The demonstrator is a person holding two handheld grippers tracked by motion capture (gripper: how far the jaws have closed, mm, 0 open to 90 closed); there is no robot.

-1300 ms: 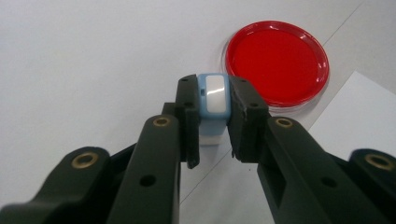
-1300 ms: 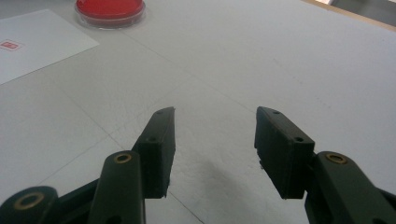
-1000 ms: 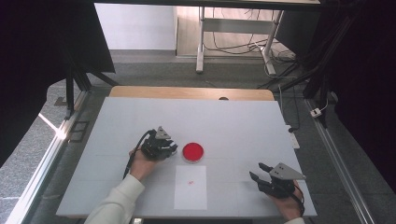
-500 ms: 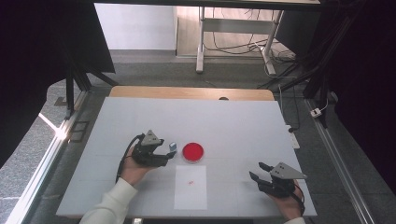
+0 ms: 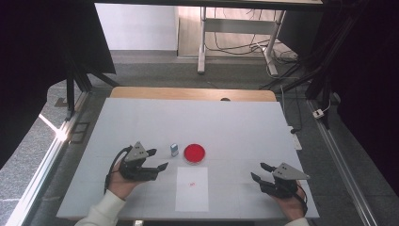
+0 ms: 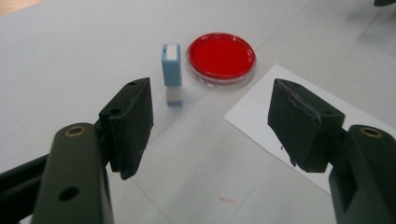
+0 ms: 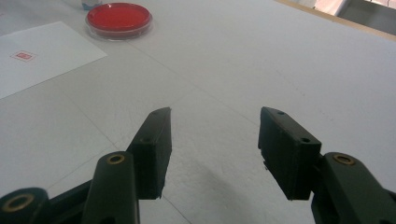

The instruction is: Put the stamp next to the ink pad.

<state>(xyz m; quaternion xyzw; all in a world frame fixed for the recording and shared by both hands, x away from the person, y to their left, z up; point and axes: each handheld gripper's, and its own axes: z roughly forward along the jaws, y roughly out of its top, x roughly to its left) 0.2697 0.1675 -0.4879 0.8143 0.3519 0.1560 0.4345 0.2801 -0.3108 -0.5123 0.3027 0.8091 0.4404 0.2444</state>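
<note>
A small blue and white stamp (image 5: 174, 149) (image 6: 172, 74) stands upright on the white table, just left of a round red ink pad (image 5: 194, 153) (image 6: 221, 56). In front of them lies a white sheet of paper (image 5: 192, 188) (image 6: 254, 116) with a small red print (image 7: 23, 56) on it. My left gripper (image 5: 160, 158) (image 6: 210, 126) is open a short way back from the stamp; its jaws have just been opening and nothing is between them. My right gripper (image 5: 258, 171) (image 7: 214, 144) rests at the front right, open and holding nothing, its jaws having just opened a little.
The white table top (image 5: 235, 127) stretches back to a wooden strip (image 5: 188, 93). Dark frame posts and cables stand beyond the table, and a metal rail (image 5: 42, 165) runs along its left side. The ink pad (image 7: 119, 18) lies far ahead of the right jaws.
The left gripper opened and drew back to the left, away from the ink pad, leaving the stamp standing beside it. The right gripper stayed where it was.
</note>
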